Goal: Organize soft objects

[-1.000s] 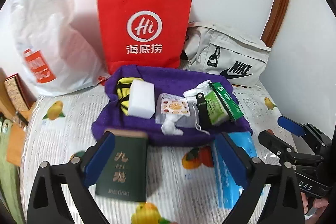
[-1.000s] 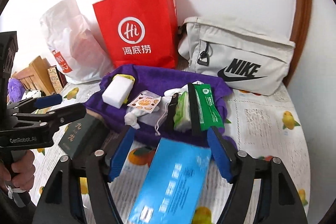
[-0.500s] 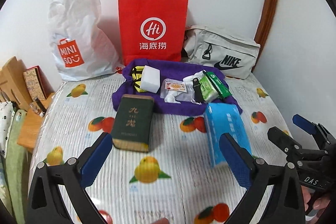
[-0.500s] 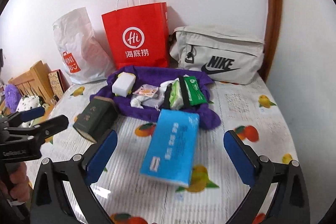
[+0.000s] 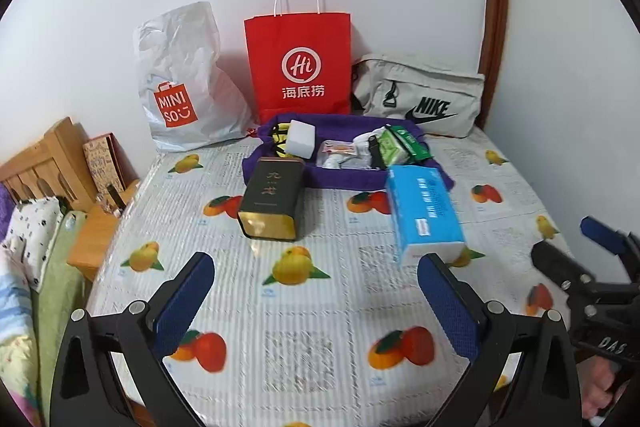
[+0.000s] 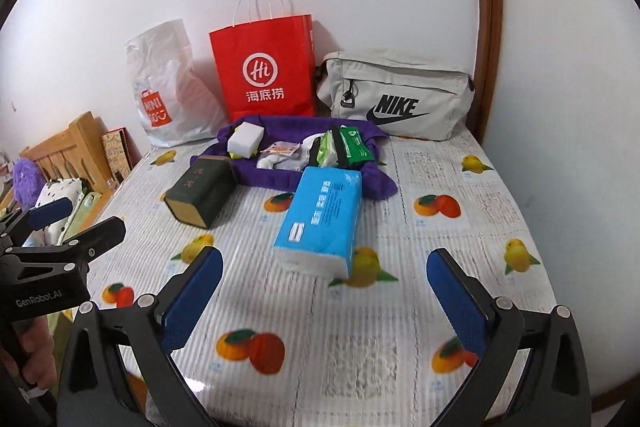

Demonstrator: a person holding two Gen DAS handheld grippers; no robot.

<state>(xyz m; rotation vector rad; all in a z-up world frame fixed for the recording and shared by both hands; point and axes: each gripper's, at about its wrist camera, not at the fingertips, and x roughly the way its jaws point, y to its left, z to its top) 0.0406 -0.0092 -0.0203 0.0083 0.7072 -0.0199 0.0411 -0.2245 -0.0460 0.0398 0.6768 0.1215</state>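
Both grippers hang over the fruit-print tablecloth, jaws spread wide and gripping nothing. The left gripper and the right gripper sit well short of the goods. The right one's jaws have just been opening, with nothing between them. The blue tissue pack lies flat on the cloth, just beside the dark green tin — both at the near edge of the purple towel, which bears a white sponge and green wipes. A red bag, a white bag and a grey pouch stand against the wall.
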